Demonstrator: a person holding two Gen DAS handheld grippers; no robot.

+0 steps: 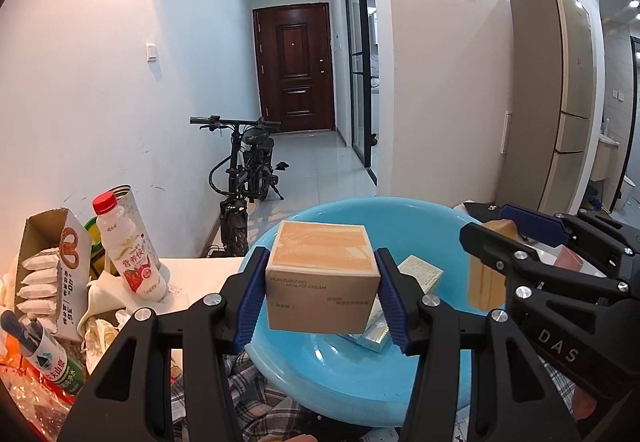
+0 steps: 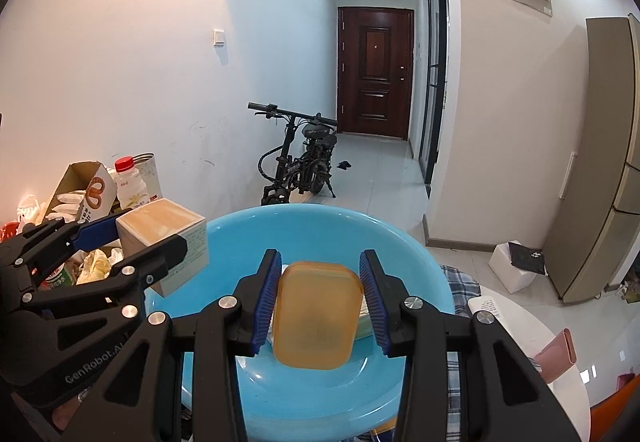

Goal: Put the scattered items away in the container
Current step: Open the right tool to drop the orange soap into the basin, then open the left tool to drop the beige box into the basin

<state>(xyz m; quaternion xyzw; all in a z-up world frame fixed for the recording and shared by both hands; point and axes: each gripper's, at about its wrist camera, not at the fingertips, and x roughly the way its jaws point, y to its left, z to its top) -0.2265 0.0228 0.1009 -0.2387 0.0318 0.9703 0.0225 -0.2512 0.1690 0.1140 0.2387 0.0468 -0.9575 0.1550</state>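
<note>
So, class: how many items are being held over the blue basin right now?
2: the cream box in the left hand-held gripper, the orange case in the right hand-held gripper.

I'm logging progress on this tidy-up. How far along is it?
Partway. Done: a few small flat boxes already lie in the blue basin. In hand: the left gripper holds a cream box over the basin, the right gripper an orange case. Left: releasing both, then possibly the pink item outside the basin.
</note>
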